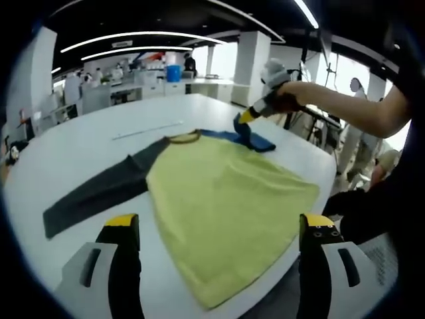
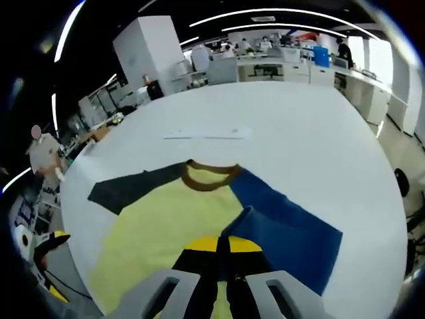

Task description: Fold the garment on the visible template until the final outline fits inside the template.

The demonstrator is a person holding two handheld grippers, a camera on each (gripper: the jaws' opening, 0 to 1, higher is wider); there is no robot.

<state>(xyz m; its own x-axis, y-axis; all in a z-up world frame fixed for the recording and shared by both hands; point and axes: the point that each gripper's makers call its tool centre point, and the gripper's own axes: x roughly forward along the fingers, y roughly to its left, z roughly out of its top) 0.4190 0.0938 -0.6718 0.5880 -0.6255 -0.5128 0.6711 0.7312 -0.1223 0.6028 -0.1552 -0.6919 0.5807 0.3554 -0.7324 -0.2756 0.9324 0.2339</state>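
Now right tongs pinch blue sleeve.

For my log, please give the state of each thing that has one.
Shirt: flat on the table, body unfolded.
Blue sleeve: partly folded, lifted at its edge.
Dark sleeve: spread out flat.
Right gripper: shut on the blue sleeve.
Left gripper: open, above the shirt.

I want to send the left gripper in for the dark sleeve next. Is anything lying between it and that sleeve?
Nothing visible does. The left gripper is open above the table, and the dark sleeve lies flat ahead with bare tabletop around it. The right gripper pinches the blue sleeve on the shirt's far side.
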